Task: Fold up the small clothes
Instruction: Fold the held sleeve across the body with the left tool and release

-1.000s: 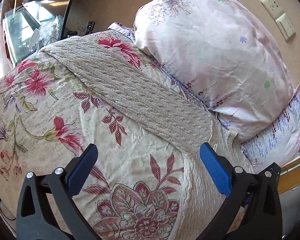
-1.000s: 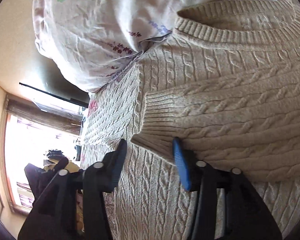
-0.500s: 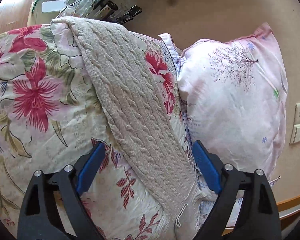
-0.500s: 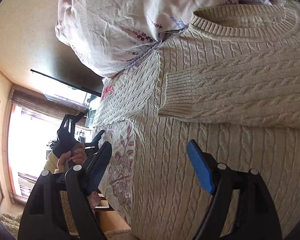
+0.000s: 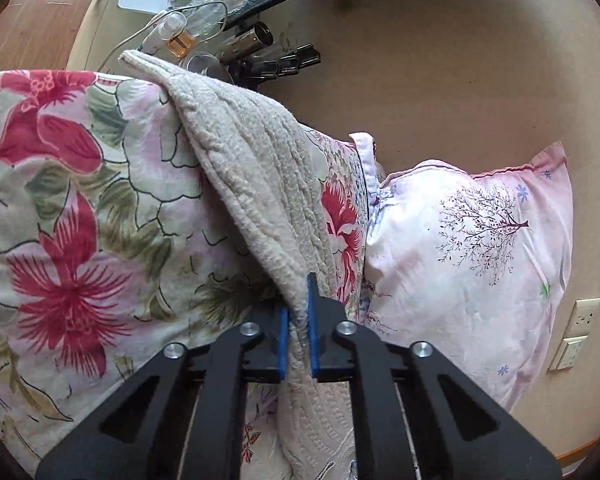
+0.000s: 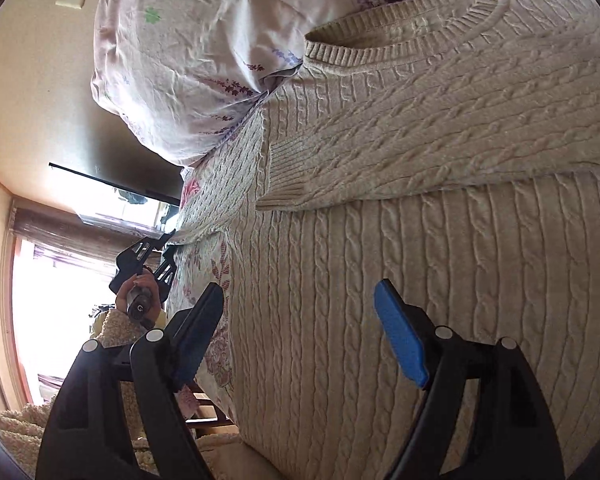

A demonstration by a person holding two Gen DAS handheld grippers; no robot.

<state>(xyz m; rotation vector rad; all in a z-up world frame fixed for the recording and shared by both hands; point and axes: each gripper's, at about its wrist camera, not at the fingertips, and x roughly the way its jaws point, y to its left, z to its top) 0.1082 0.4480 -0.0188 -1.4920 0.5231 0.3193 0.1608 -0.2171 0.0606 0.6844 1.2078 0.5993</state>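
Observation:
A beige cable-knit sweater lies spread on a floral bedspread. One sleeve is folded across its chest below the collar. The other sleeve stretches out over the bedspread. My left gripper is shut on that sleeve, pinching its edge between the blue pads. It shows far off in the right wrist view, held in a hand. My right gripper is open and empty, hovering over the sweater's body.
A pink printed pillow leans on the beige wall next to the sleeve; it also shows in the right wrist view. A glass side table with bottles and clutter stands behind the bed. Wall sockets sit at the right.
My left gripper moved along the outstretched sleeve and closed on it. My right gripper opened wider and drew back from the folded sleeve's cuff.

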